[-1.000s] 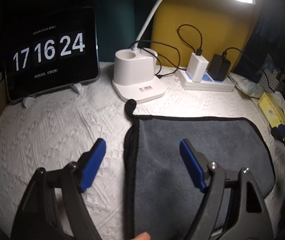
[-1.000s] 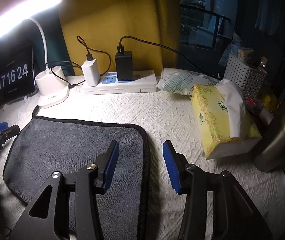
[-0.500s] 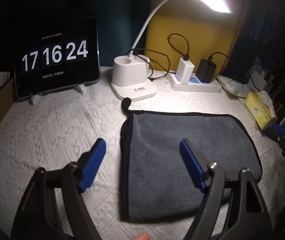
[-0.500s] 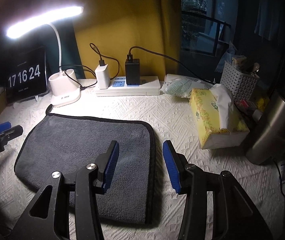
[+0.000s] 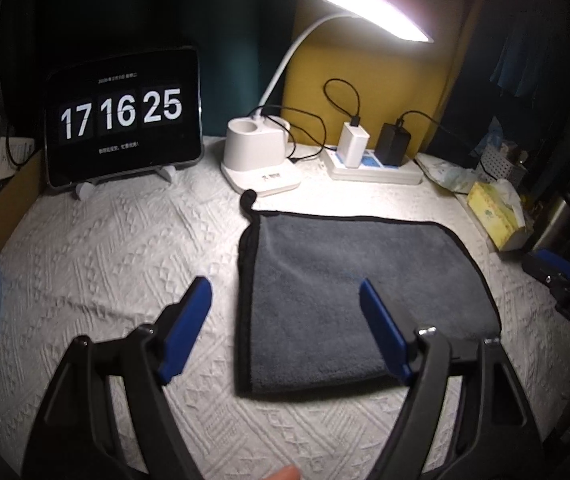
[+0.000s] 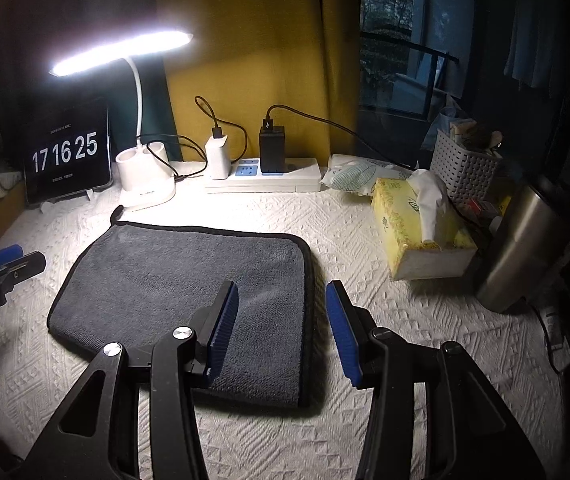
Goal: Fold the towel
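The towel (image 5: 349, 292) lies folded mid-frame on a white quilted cover (image 5: 117, 252), lit by a desk lamp (image 5: 369, 8) at upper right. Both the left gripper (image 5: 285, 328) and right gripper (image 6: 281, 332) are spread, holding nothing.

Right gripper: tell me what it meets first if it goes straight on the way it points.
Probably the right black-bound edge of the grey towel on the white textured cloth: the open right gripper straddles it. Height above it is unclear; the white power strip lies farther on.
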